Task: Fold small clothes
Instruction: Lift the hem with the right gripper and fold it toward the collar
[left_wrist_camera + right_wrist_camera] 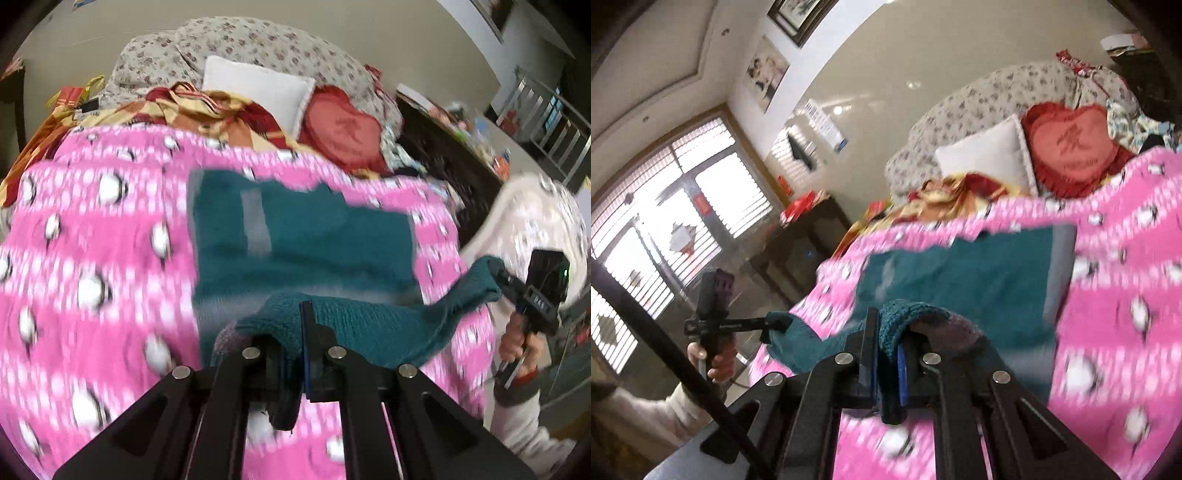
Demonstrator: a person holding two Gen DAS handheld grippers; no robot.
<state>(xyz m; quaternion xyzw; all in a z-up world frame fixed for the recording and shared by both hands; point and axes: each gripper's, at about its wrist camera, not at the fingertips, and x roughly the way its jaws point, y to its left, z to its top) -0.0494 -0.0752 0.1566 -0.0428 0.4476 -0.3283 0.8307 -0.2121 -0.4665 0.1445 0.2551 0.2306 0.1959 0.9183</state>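
A small teal knitted garment [295,236] with a grey stripe lies on a pink dotted blanket [92,258]. Its near edge is lifted off the blanket. My left gripper [293,332] is shut on one corner of that lifted edge. My right gripper [886,332] is shut on the other corner, and it shows in the left wrist view [498,275] at the right, pinching the teal cloth. The left gripper shows in the right wrist view [775,325] at the lower left, also pinching the cloth. The garment [960,273] stretches between them. Both views are motion-blurred.
Behind the blanket lie a white pillow [258,88], a red heart cushion [340,129], a red-yellow patterned cloth [207,107] and a floral duvet [258,40]. A dark cluttered table [443,147] stands to the right. A dark cabinet [798,240] and barred windows [665,206] are at the left.
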